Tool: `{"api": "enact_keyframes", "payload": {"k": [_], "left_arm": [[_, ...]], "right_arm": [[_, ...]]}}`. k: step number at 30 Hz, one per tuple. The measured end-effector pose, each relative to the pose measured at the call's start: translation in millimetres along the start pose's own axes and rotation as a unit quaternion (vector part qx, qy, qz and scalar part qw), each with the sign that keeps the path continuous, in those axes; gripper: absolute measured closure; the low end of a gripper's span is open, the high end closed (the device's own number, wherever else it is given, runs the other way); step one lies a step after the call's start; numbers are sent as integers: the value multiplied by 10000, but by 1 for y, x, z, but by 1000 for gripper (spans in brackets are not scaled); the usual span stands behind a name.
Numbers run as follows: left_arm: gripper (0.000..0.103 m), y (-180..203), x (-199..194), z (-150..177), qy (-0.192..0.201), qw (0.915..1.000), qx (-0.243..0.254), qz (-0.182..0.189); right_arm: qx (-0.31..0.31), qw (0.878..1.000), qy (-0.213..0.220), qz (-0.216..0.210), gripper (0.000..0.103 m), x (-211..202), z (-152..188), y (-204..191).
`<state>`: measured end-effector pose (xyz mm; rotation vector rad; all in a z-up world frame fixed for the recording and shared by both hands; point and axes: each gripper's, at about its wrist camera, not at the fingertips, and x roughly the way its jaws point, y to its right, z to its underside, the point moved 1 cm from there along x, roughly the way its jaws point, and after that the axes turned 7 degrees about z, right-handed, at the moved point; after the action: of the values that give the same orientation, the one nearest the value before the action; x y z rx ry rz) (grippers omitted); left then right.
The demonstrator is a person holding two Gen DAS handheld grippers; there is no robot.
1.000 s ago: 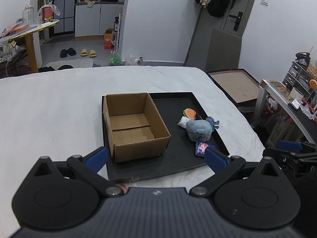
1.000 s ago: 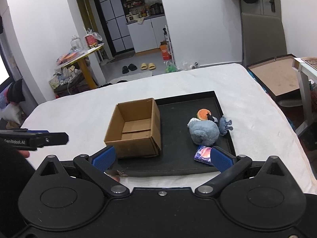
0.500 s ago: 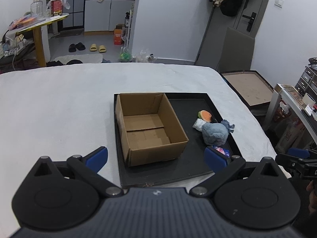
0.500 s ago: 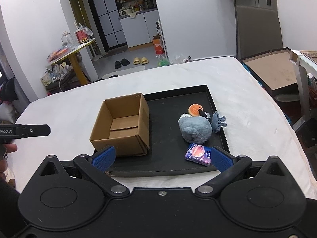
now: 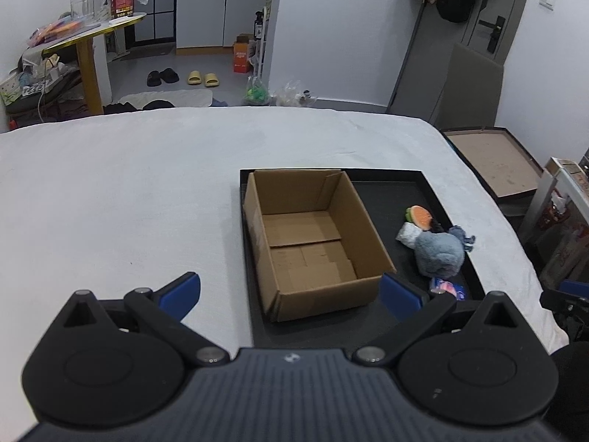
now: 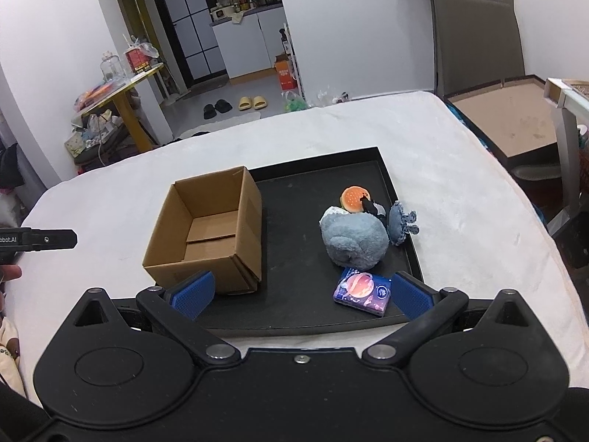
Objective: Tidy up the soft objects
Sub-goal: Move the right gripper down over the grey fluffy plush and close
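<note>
Now both views sit closer to the black tray (image 6: 401,228) than a second ago: we have drawn the left gripper (image 5: 291,291) and the right gripper (image 6: 302,293) in over the near edge of the bed (image 5: 129,191), and the cardboard box (image 5: 313,235) has slid toward the middle of the left view. Both sets of fingers stand wide apart and hold nothing, so no pick has begun.

The soft things are all out of the box, on the tray's right half: the grey plush (image 6: 355,241), a small burger toy (image 6: 354,199) touching it behind, and a tissue pack (image 6: 362,291) just in front, nearest our right fingers (image 6: 410,293). We judge that pack the likely first grab. The box's near wall stands between our left fingers (image 5: 399,291) and the toys, and the plush crowds the tray's right rim.
</note>
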<state>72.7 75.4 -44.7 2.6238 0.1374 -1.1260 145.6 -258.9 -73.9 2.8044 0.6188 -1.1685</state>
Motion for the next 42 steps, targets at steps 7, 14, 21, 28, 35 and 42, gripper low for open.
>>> {"api": "enact_keyframes", "payload": {"k": [7, 14, 21, 28, 35, 42], "left_arm": [[0, -12, 21, -9, -49, 9998, -196, 14], [0, -22, 43, -16, -102, 9994, -332, -21], [1, -29, 64, -16, -159, 9990, -417, -89], [3, -40, 84, -10, -157, 9981, -540, -233], [10, -51, 108, -7, -287, 9968, -718, -219], [17, -50, 130, 0, -375, 9963, -768, -124]], "right_arm": [[0, 9997, -158, 184, 0, 25, -3, 8], [39, 9993, -256, 278, 0, 47, -8, 15], [127, 9992, -278, 268, 0, 66, -13, 19], [119, 9987, -390, 293, 1, 94, -16, 15], [138, 9977, -518, 419, 2, 128, -18, 14], [178, 9958, -721, 536, 1, 161, -18, 13]]}}
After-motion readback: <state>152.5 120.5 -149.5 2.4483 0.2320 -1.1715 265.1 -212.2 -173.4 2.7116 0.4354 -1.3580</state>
